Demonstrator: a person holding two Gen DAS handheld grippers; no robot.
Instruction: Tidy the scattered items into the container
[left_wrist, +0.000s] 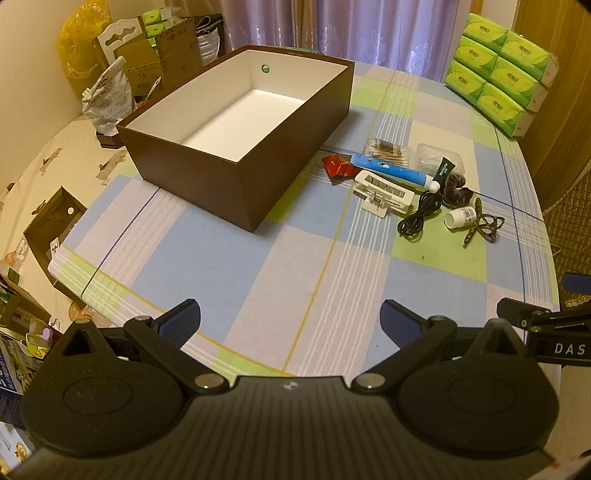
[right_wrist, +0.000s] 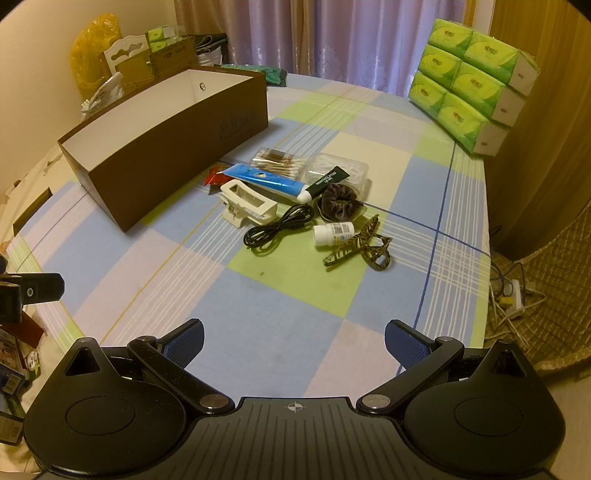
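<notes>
Brown card outside and white within, the box (left_wrist: 236, 147) stands open and empty on the checked cloth (right_wrist: 288, 302), and the scattered items lie in a loose heap just beside its long wall, none of them in it yet. Most look light and easy, though each wants its own hold. The blue tube (right_wrist: 269, 181) is soft and rounded, so I would pinch it across the middle, where it will give a little rather than roll; the dark tube (right_wrist: 328, 180) lies against its cap end and may shift with it. The white hair claw (right_wrist: 248, 206) is stiff plastic, best taken across its long frame. The black cable (right_wrist: 277, 229) is limp and coiled — grab the bunched loops, or it will trail. The small white bottle (right_wrist: 332, 232) lies on its side, smooth and likely to roll or slip, touching the striped hair clip (right_wrist: 360, 247), which is thin and springy. The velvet scrunchie (right_wrist: 337, 202) is soft and forgiving anywhere. The cotton swab pack (right_wrist: 279, 161) and the clear plastic case (right_wrist: 341, 168) behind it look slick, and the red packet (left_wrist: 337, 167) lies flat and thin — hard to get under. Both tools hang back over the near cloth, well apart from the heap: the left gripper (left_wrist: 290, 325) and the right gripper (right_wrist: 293, 341) each have their jaws spread wide, holding nothing.
</notes>
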